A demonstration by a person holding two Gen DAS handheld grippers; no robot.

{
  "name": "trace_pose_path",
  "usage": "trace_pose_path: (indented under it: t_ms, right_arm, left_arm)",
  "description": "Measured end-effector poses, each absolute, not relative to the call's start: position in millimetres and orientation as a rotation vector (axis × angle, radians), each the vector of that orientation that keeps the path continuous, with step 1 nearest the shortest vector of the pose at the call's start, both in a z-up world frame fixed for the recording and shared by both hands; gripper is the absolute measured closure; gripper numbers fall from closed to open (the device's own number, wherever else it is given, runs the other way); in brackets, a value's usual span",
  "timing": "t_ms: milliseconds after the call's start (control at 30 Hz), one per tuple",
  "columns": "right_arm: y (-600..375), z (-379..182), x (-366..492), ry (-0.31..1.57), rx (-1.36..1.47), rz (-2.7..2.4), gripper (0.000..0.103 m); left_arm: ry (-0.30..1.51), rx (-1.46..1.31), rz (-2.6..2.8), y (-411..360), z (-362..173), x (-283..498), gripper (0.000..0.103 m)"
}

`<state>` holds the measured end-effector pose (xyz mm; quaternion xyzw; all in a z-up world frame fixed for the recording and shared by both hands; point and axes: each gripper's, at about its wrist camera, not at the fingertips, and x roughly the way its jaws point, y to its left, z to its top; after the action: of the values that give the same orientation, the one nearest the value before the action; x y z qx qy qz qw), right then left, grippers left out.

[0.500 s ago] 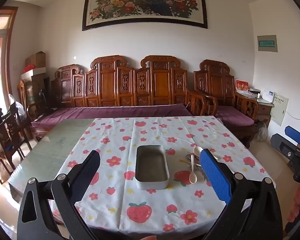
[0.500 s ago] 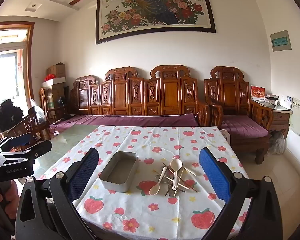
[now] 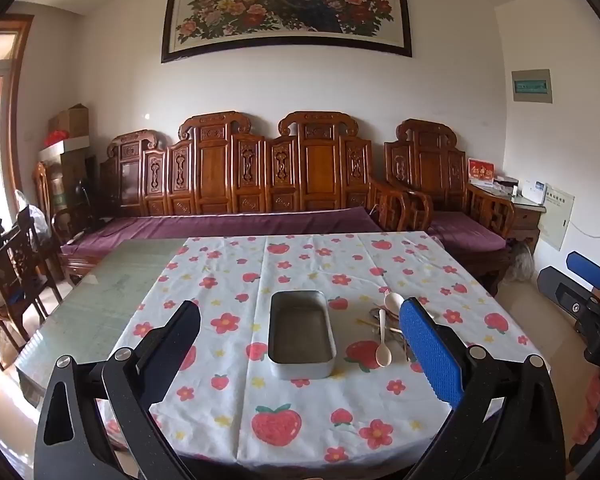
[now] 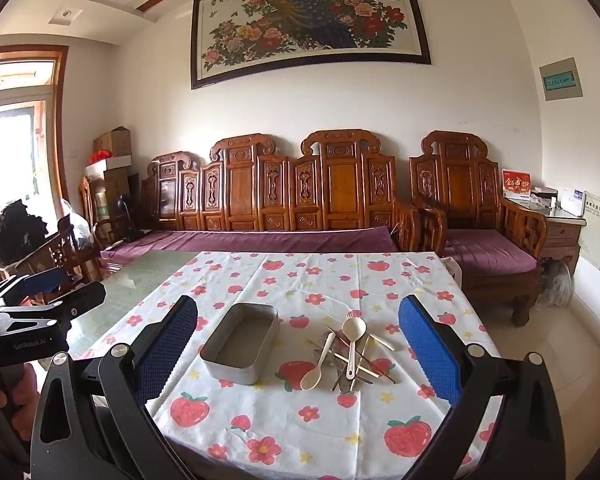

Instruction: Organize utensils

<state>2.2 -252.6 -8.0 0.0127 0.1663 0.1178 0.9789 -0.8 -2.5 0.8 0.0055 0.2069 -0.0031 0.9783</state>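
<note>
The left gripper (image 3: 300,344) and the right gripper (image 4: 298,340) both hang above the near edge of the table, jaws spread wide with nothing between the ribbed blue pads. On the strawberry-printed tablecloth (image 4: 320,280) stands an empty rectangular metal tin (image 4: 240,344) with rounded corners. Just beside it, on its right, lies a loose heap of utensils (image 4: 350,356): two cream plastic spoons, thin wooden chopsticks and some metal pieces, crossing each other.

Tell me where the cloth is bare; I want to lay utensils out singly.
Bare cloth lies in front of the metal tin, behind it toward the sofa, and left of it up to the glass tabletop. Crowded: the utensil pile right of the tin.
</note>
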Motion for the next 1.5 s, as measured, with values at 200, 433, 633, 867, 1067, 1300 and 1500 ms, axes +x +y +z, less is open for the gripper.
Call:
trace_pose_path:
  t_ms: [200,433,633,867,1067,1300,1500]
  right_arm:
    - [-252.6,-8.0,2.3,0.335,0.027,0.237,0.002]
    - [-251.9,-7.1,1.7,0.333,0.026,0.236,0.002]
    - [-252.6,-6.7,1.7,0.331,0.028,0.237,0.002]
    - [-252.8,-5.1,1.3,0.332,0.031,0.234,0.002]
    - [-252.9,1.8,1.7,0.329,0.030,0.236,0.002]
    - [-252.4,3.8,-2.0,0.328,0.030,0.238,0.002]
    - [-250.5,3.9,-1.8,0.327,0.032,0.239,0.002]
  left_arm:
    - [0.412,0.013,-0.008,-11.4,2.8,-2.0,0.006]
    - [0.409,0.012,-0.018,-5.3,4.2,-1.3,0.006]
    - [0.408,0.013,-0.020,-5.4,5.3,-1.7,0.006]
    - [0.404,0.016,-0.023,-7.4,7.4,-1.8,0.006]
    - [0.404,0.015,-0.023,-8.2,8.2,-2.7,0.006]
    - [0.404,0.013,-0.024,-7.5,9.5,-3.0,0.006]
    - [0.403,0.013,-0.026,-7.9,12.4,-3.3,0.006]
